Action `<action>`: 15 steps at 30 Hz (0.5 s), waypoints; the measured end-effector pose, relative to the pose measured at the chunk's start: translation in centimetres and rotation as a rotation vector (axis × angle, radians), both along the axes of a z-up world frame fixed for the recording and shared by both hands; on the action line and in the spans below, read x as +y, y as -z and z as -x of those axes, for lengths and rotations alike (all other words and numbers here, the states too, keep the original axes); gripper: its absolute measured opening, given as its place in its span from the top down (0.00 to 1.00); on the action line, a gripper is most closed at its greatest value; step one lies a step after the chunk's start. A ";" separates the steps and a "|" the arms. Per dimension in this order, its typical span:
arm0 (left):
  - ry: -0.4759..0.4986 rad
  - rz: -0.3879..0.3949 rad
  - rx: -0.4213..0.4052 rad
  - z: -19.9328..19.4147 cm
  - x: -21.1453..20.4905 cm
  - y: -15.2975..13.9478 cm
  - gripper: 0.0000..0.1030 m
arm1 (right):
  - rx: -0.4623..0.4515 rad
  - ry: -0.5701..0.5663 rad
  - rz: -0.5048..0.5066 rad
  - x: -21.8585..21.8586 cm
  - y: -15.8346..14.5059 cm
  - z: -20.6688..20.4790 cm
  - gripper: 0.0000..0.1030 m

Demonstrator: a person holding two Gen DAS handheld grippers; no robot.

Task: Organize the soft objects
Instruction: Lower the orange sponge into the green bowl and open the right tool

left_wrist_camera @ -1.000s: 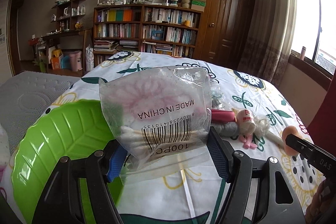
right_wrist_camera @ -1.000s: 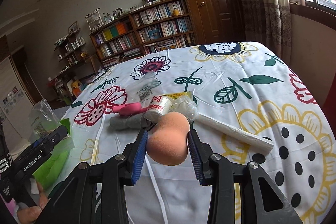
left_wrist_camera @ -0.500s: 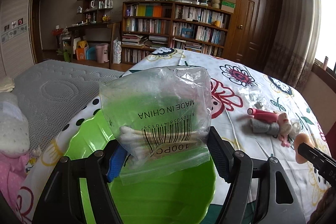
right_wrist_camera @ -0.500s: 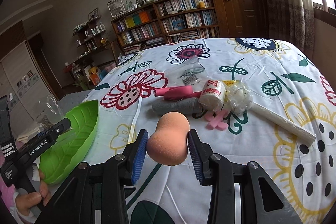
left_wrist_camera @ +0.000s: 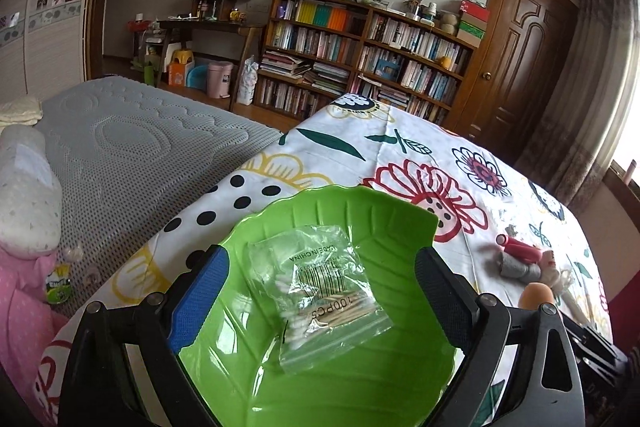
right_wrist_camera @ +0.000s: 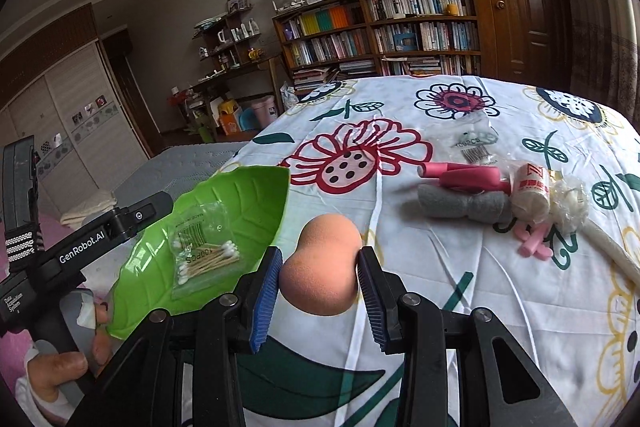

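The clear bag of cotton swabs (left_wrist_camera: 325, 294) lying in the green dish (left_wrist_camera: 404, 227) reads "100PCS" beside a barcode, with "MADE IN CHINA" printed above it. The left gripper's black body (right_wrist_camera: 92, 243) bears "GenRobot.AI" in white. A second clear bag (right_wrist_camera: 474, 143) on the tabletop shows "100PCS" and a barcode.

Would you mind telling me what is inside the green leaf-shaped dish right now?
Only a clear bag of cotton swabs lies in the green dish. The dish's near part is hidden behind the left gripper.
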State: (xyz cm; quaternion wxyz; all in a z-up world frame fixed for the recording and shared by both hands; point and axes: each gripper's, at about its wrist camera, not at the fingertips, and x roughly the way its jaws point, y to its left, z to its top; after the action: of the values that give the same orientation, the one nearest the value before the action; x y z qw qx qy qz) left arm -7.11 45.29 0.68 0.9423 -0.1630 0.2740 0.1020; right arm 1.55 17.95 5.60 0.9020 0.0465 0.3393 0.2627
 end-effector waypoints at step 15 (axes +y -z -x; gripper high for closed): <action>-0.030 -0.003 -0.045 1.4 0.9 -2.2 0.08 | 0.004 -0.189 -0.010 6.7 0.6 0.9 0.59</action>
State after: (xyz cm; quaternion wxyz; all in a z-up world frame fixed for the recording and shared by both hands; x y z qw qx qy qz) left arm -8.46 46.24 2.88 0.9469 -0.1678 0.2500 0.1130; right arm 0.69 24.64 5.00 0.8723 0.0191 0.3428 0.3482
